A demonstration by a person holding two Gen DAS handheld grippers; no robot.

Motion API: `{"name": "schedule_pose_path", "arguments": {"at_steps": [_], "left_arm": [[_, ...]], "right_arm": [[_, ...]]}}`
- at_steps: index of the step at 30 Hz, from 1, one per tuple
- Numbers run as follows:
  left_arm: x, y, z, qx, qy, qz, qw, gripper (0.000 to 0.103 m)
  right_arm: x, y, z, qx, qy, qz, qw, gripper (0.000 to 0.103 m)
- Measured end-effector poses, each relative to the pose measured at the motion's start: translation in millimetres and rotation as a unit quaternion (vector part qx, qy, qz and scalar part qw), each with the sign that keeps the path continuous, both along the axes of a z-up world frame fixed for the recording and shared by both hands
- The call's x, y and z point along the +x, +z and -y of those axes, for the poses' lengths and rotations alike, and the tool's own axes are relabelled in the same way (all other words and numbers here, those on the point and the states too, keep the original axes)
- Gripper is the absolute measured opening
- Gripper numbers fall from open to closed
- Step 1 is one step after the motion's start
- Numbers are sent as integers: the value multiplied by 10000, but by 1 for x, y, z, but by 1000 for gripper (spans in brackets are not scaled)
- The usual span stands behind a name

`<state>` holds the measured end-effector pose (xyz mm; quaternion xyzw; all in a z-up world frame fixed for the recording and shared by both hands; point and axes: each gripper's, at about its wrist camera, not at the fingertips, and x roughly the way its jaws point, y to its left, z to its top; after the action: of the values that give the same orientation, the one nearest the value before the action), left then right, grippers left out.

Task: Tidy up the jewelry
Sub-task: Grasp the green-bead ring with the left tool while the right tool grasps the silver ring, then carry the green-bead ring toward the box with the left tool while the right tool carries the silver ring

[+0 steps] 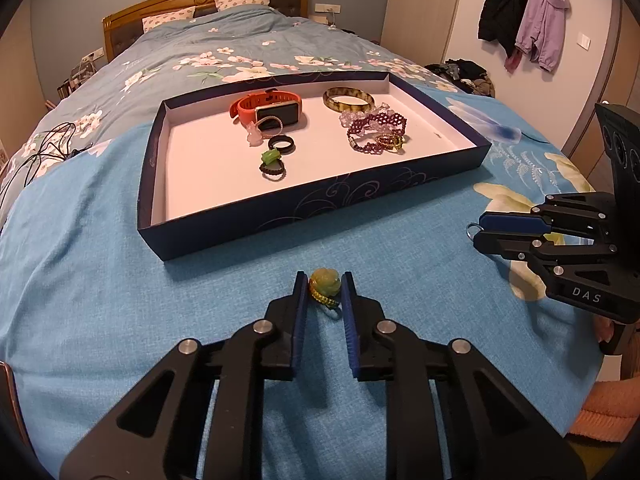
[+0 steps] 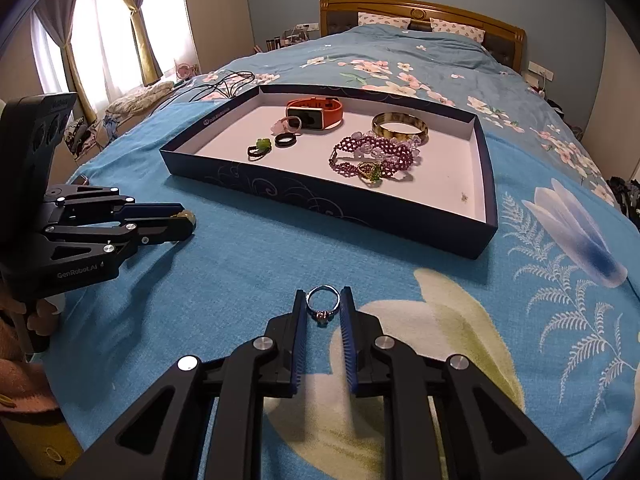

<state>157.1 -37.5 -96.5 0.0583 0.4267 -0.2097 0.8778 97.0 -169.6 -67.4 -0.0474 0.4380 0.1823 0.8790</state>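
Note:
A dark blue tray (image 1: 320, 200) (image 2: 320, 196) with a white floor lies on the blue bedspread. It holds an orange watch (image 1: 266, 110) (image 2: 316, 114), a mottled bangle (image 1: 348, 99) (image 2: 400, 128), a purple beaded bracelet (image 1: 376, 130) (image 2: 372, 156), a black ring (image 1: 282, 144) and a green-stone ring (image 1: 271, 164). In front of the tray, my left gripper (image 1: 324, 286) (image 2: 186, 220) is shut on a jade flower ring (image 1: 325, 280) resting on the cloth. To its right, my right gripper (image 2: 323, 300) (image 1: 480, 230) is shut on a silver ring (image 2: 323, 304) (image 1: 471, 229).
Black cables (image 1: 40, 152) (image 2: 224, 80) lie on the bed left of the tray. The wooden headboard (image 1: 200, 0) stands at the far end. Jackets (image 1: 524, 20) hang on the right wall. A hand in a pink sleeve (image 2: 24, 376) holds the left gripper.

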Motion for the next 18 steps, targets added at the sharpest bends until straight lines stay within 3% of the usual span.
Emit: {"name": "schedule_pose_path", "arguments": {"at_steps": [18], "left_arm": [[-6, 3, -5, -131, 53, 82, 9999, 16]], "right_arm": [[-6, 12, 8, 253, -22, 217, 9994, 15]]}}
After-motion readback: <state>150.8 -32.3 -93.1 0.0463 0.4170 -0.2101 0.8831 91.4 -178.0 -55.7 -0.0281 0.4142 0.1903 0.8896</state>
